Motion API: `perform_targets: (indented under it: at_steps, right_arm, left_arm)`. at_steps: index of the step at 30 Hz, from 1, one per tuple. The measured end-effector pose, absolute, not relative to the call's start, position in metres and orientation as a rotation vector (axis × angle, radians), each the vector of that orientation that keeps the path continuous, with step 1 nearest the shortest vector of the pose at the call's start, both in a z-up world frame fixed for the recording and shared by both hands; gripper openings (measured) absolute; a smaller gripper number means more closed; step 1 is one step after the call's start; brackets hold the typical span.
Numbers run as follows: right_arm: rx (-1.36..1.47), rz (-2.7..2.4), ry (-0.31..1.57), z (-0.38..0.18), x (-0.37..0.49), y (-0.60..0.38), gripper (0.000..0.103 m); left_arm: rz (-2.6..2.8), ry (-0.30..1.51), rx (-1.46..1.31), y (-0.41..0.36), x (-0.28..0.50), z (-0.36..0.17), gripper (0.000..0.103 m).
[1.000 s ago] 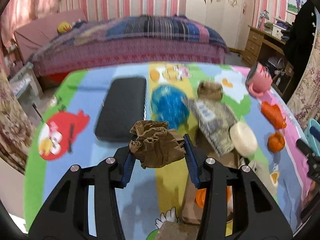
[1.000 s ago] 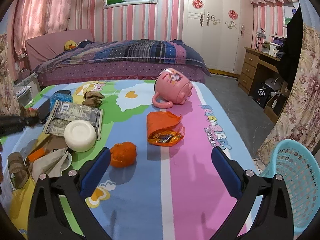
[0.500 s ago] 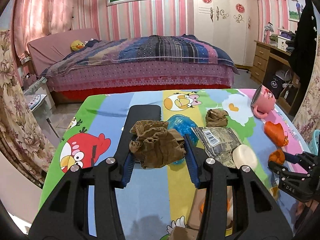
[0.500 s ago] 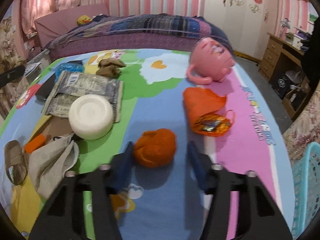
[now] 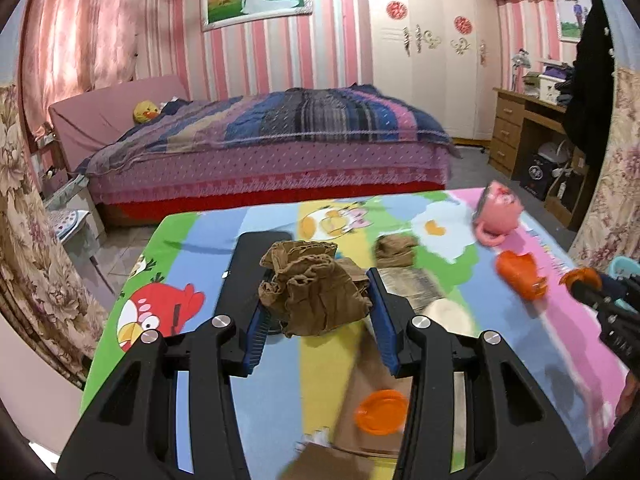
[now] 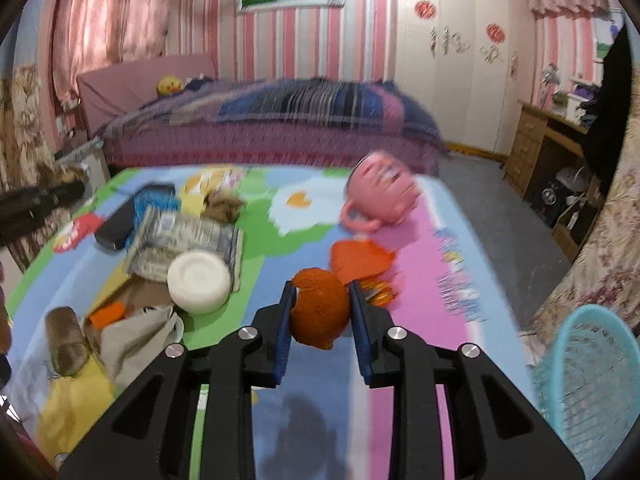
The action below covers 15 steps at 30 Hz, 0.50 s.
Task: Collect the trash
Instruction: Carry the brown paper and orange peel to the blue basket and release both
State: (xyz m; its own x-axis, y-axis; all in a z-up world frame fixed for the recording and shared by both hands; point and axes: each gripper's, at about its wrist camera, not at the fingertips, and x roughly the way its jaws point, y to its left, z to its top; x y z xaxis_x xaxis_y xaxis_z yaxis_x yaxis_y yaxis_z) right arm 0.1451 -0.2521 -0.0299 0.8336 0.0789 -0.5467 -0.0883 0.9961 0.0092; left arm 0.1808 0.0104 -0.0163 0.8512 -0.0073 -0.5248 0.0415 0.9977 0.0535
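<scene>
Carrying both catches to the basket cleanly was the job at this moment, and each hand already had something. At the left, the left tool [image 5: 316, 316] was partly closed, its blue pads pinching a crumpled brown wad [image 5: 314, 292] held clear above the cartoon-printed counter [image 5: 168, 248]. That wad was soft and bulged out past the pads, so a steady squeeze mattered more than speed; a loose fold could have snagged on the black flat case [image 5: 248, 264] below it.

Further right, the right tool [image 6: 322, 312] had just been closing, and its pads now pressed on both sides of an orange crumpled ball [image 6: 318, 312], which sat between them and looked lifted off the counter. The grip seemed to sit across the ball's middle, a sound hold for something light and springy.

At the far right edge stood the turquoise mesh basket [image 6: 588, 364], beside the counter and lower than its top. Judging from that, the right hand had the short trip: swing out over the rim, then let go only once the ball was above the opening. The left hand had further to cross, over the white round lid [image 6: 199, 282] and the orange wrapper [image 6: 360, 260], so it should have stayed high.
</scene>
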Motion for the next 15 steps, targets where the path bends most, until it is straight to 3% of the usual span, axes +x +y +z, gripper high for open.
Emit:
perform_targets:
  at_steps: [7, 15]
  right_arm:
    - [0.024, 0.004, 0.477, 0.014, 0.102, -0.307, 0.027]
    - [-0.001, -0.124, 0.475, 0.016, 0.066, -0.372, 0.027]
  left_arm:
    - [-0.121, 0.509, 0.03, -0.038, 0.159, 0.005, 0.044]
    - [-0.262, 0.527, 0.039, -0.118, 0.149, 0.008, 0.044]
